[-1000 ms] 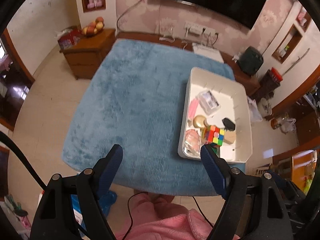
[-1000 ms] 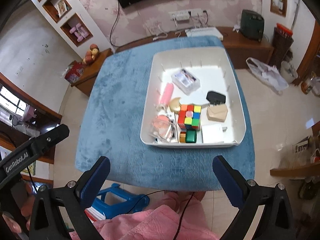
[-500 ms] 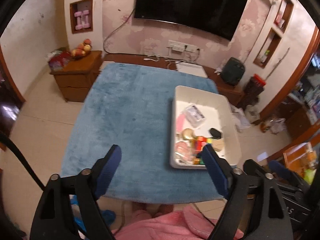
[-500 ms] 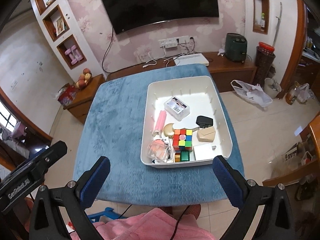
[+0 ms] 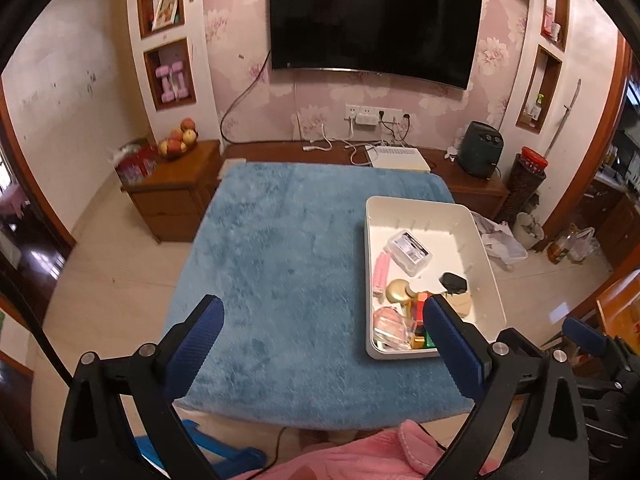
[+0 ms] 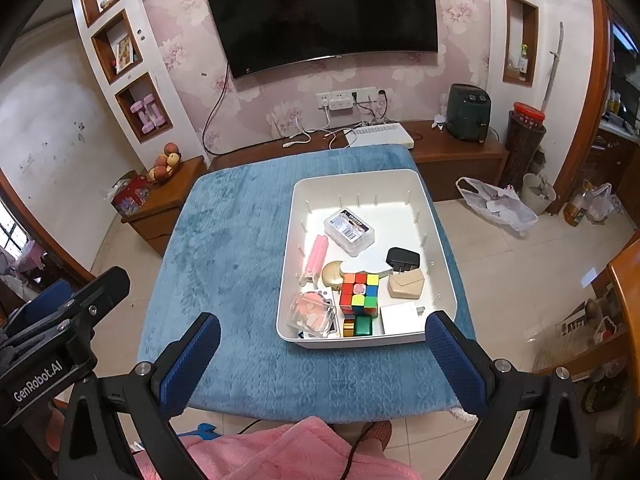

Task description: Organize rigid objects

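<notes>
A white tray (image 6: pixel 436 240) sits on the right half of a blue-covered table (image 6: pixel 224 240). It holds a colour cube (image 6: pixel 359 293), a clear box (image 6: pixel 349 230), a pink tube (image 6: pixel 317 256), a black charger (image 6: pixel 402 258), a beige block (image 6: pixel 406 283), a white block (image 6: pixel 401 317) and a clear case (image 6: pixel 313 314). The tray also shows in the left wrist view (image 5: pixel 484 248). My left gripper (image 5: pixel 320 316) and right gripper (image 6: pixel 323 334) are both open and empty, held high above the table's near edge.
A wooden side cabinet (image 5: pixel 176 188) with a fruit bowl (image 5: pixel 178 142) stands at the far left. A low TV bench (image 6: pixel 452 152) with a white box and a dark appliance runs behind the table. A blue stool (image 5: pixel 216 452) is below the near edge.
Both grippers have risen and tilted up, so the table and tray look smaller and the TV wall has come into view. Both stay open and empty.
</notes>
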`<state>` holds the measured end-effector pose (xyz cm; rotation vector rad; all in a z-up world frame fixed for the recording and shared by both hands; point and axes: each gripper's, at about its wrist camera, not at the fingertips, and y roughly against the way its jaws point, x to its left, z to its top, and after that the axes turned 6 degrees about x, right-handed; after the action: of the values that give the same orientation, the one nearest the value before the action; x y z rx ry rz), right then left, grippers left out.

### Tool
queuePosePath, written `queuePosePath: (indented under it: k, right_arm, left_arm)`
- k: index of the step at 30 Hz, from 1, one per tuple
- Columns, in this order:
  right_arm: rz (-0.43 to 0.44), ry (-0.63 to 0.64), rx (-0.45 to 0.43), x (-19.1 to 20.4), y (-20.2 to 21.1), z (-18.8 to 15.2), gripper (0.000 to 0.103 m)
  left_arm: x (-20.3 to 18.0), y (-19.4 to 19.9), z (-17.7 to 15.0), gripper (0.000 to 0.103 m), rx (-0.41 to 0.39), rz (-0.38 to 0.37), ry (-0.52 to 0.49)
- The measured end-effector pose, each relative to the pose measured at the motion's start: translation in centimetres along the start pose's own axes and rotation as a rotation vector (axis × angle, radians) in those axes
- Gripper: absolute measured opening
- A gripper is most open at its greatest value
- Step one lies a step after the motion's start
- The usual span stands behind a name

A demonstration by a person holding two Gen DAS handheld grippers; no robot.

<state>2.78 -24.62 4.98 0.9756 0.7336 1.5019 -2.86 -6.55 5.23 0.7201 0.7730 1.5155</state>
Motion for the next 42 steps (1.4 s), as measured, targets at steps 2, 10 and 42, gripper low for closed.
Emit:
queuePosePath:
  k: [2, 10, 42]
  right_arm:
    - [0.002, -0.005, -0.003, 0.0, -0.1, 0.0, 0.103]
    - [0.006, -0.016, -0.004, -0.2, -0.1, 0.2, 0.103]
    - [-0.006, -0.037, -0.007, -0.9, -3.6, 4.4, 0.103]
  left_arm:
    - [-0.2, 0.1, 0.1, 0.100, -0.013, 0.012, -0.011]
    - [-0.6, -0.1, 0.6, 0.100, -0.029, 0.031, -0.035]
    - [-1.6, -3.3, 4.3, 0.100, -0.041, 0.037, -0.060]
